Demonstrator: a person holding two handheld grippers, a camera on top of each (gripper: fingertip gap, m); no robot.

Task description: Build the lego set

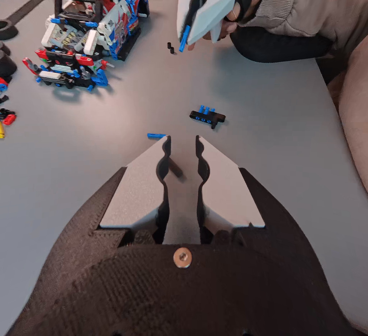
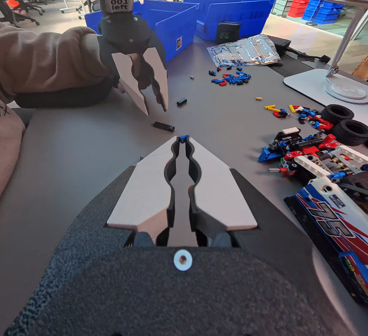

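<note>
Lego car [image 1: 93, 28], part-built in blue, white, red & black, is seen standing on the grey table [image 1: 139, 167] in the left wrist view, well apart from both tools; in the right wrist view its nose and side panel [image 2: 322, 187] are seen at the right edge. Right gripper [image 2: 182, 139] is closed on a blue pin [image 2: 183, 139], pinched at the very tips; in the left wrist view the same pin [image 1: 184, 38] is seen sticking down from the tips, tilted, above the table. Just beside it a small black connector [image 1: 170, 47] is seen lying on the surface. Left gripper [image 1: 183, 137] is held partly open w/ nothing between its fingers, low over the table. A second blue pin [image 1: 156, 135] is seen lying by its left fingertip, and a black beam [image 1: 207, 117] w/ three blue pins set in it lies a little ahead, to the right. A dark blurred piece [image 1: 176, 169] is seen on the table between the fingers; its kind cannot be told. Loose parts [image 2: 231, 78], two black tyres [image 2: 342, 123] & blue bins [image 2: 179, 28] are seen farther back in the right wrist view.
</note>
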